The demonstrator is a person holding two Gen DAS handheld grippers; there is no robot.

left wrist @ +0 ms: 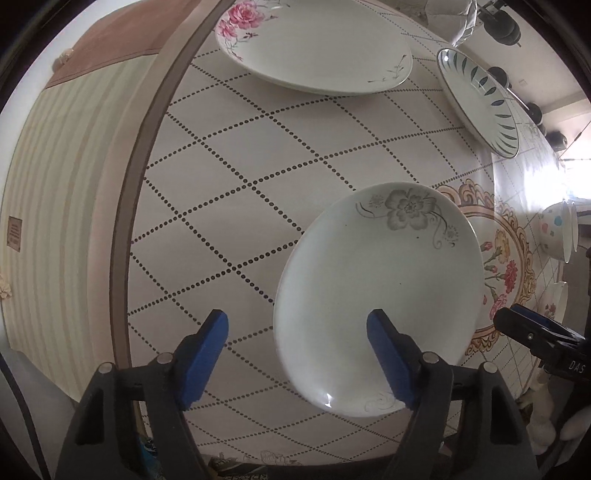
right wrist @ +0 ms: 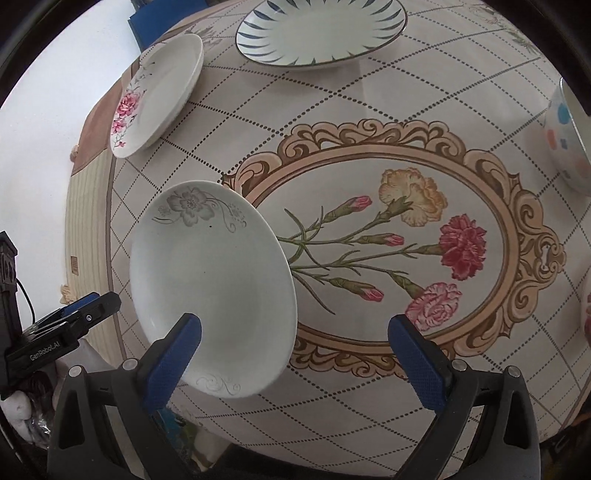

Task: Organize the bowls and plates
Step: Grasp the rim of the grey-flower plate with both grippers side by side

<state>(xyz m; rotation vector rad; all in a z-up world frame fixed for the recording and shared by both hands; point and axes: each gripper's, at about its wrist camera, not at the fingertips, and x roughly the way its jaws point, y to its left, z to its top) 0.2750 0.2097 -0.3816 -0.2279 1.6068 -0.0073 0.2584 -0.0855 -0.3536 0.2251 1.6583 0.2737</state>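
A white plate with a grey flower (left wrist: 380, 291) lies on the table near its front edge; it also shows in the right wrist view (right wrist: 214, 291). My left gripper (left wrist: 297, 354) is open, its right finger over the plate's near rim, its left finger over bare cloth. My right gripper (right wrist: 293, 354) is open, its left finger over the plate's near rim. A pink-flower plate (left wrist: 314, 44) (right wrist: 159, 92) lies at the far left. A plate with dark leaf strokes (left wrist: 480, 99) (right wrist: 321, 31) lies at the back. A spotted bowl (left wrist: 557, 230) (right wrist: 567, 136) stands at the right.
The table has a dotted-grid cloth (left wrist: 240, 192) with a carnation medallion (right wrist: 388, 254) in the middle. Its curved left edge (left wrist: 129, 221) drops to a striped skirt. Another flowered dish (left wrist: 554, 306) sits at the right edge. Each gripper shows in the other's view (left wrist: 535, 332) (right wrist: 74, 321).
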